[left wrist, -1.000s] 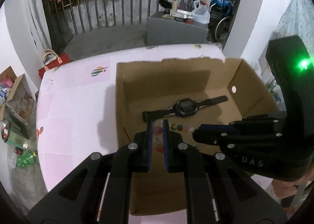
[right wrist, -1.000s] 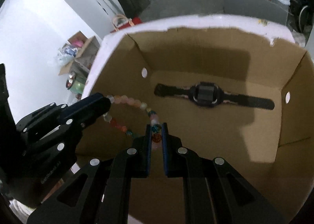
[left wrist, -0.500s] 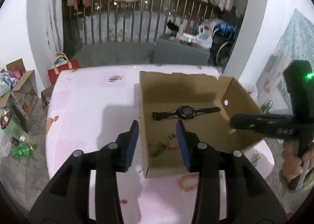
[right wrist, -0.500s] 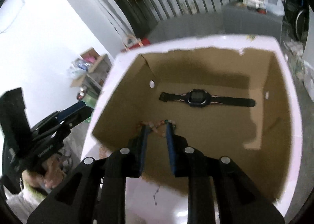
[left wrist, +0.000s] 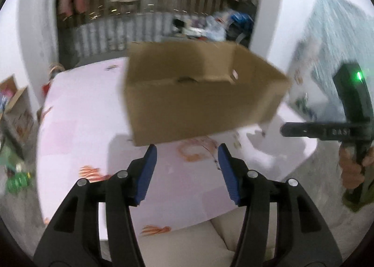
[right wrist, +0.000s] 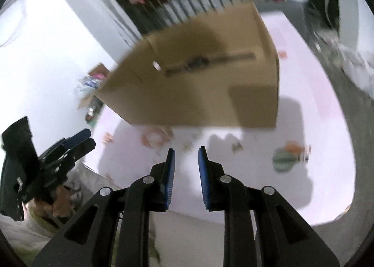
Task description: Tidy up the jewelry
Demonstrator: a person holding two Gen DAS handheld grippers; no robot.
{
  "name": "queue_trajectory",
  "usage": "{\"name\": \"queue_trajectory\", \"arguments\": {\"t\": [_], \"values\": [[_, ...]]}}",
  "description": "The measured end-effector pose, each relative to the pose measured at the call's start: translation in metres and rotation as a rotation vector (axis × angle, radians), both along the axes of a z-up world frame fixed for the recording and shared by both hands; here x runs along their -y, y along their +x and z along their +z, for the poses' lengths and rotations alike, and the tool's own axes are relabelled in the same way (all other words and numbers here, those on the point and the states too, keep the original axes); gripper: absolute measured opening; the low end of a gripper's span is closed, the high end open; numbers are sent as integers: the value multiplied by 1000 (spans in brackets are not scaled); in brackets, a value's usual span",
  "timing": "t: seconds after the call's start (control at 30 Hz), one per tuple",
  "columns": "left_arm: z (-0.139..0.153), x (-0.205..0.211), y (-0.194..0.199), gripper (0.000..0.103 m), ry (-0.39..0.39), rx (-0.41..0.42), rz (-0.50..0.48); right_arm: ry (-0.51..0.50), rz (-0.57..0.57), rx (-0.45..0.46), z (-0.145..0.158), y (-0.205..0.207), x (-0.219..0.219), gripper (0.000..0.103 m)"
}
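The left gripper hangs over the near part of the pink tablecloth, short of the cardboard box, pointing forward and downward. Its blue-padded jaws are opening, with nothing between them but the cloth below. In the right wrist view it shows at the left edge, off the table's side, held by a hand.

The right gripper is likewise tilted down over the near edge of the table, its jaws a narrow gap apart and empty. From the left wrist view it appears far right, with the person's hand wrapped round its grip and a green light glowing on its body.

The task's thing in view is a wristwatch, lying flat on the floor of the box. It is black, with a squarish case at mid-length and both strap halves stretched out straight. Its long axis runs across the box, roughly parallel to the far wall, rising slightly to the right in the right wrist view (motion blur smears the detail). In the left wrist view only a dark sliver of it peeks above the box's near wall.

The box is plain brown, open-topped, with a small round hole in a side wall.
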State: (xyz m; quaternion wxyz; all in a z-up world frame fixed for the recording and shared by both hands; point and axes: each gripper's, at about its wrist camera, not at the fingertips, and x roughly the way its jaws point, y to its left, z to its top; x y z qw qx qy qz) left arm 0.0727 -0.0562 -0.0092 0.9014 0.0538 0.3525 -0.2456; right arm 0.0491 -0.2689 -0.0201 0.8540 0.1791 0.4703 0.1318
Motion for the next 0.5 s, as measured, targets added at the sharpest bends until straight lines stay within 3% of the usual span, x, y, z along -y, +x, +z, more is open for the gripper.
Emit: {"name": "queue_trajectory", "arguments": {"t": [0.13, 0.3, 0.5], "values": [[-26, 42, 11, 51, 118, 33, -107, -2, 6, -36, -14, 13, -7, 21], [-45, 58, 32, 51, 90, -42, -178, 29, 9, -39, -20, 18, -7, 21], [-62, 48, 46, 51, 66, -174, -162, 17, 17, -40, -25, 17, -7, 21]]}}
